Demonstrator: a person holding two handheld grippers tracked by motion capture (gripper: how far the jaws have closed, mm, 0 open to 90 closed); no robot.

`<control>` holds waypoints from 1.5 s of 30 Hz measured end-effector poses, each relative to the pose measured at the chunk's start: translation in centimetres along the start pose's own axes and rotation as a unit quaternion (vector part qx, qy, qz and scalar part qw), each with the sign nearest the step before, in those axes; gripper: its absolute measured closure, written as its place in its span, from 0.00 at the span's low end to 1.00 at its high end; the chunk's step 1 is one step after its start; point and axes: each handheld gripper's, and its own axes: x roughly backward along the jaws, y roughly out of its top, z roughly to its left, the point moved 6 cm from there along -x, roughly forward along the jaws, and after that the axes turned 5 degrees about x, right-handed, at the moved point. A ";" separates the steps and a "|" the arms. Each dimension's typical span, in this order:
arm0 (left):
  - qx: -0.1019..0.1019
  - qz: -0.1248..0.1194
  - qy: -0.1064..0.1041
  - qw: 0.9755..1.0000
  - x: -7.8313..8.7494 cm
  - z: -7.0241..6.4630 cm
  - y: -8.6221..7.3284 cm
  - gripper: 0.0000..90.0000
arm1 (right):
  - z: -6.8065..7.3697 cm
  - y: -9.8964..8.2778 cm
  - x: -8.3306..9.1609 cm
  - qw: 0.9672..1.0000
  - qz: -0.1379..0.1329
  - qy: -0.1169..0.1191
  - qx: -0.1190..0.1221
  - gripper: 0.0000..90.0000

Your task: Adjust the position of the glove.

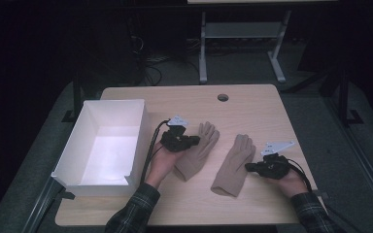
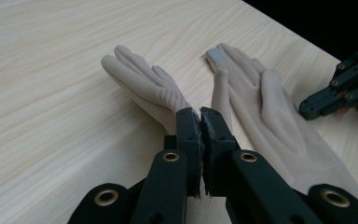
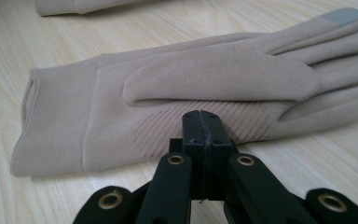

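Two beige gloves lie flat on the wooden table point(image 1: 257, 111), fingers pointing away from me. The left glove point(image 1: 200, 148) point(image 2: 142, 84) has my left gripper point(image 1: 195, 140) point(image 2: 200, 115) shut right over its palm, with nothing visible between the pads. The right glove point(image 1: 233, 165) point(image 2: 261, 102) point(image 3: 191, 84) has a grey fingertip patch and its thumb folded over the palm. My right gripper point(image 1: 247, 167) point(image 3: 204, 117) is shut, its tip at that glove's near edge below the thumb. The right gripper point(image 2: 340, 88) also shows in the left gripper view, beside the right glove.
An open white box point(image 1: 73, 162) stands along the table's left side, close to my left forearm. A round cable hole point(image 1: 222, 97) sits near the far edge. Behind the table stands another desk's frame point(image 1: 243, 30) on a dark floor.
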 end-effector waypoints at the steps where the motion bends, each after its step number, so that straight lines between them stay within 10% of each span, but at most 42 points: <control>1: -0.003 -0.001 0.000 1.000 -0.1 -0.1 0.1 0.96 | 0.1 0.1 -0.1 1.000 -0.001 0.001 0.000 1.00; 45: -0.037 0.024 -0.065 0.997 -5.4 -7.1 1.1 0.96 | 0.4 0.7 -1.1 1.000 -0.015 0.011 -0.002 1.00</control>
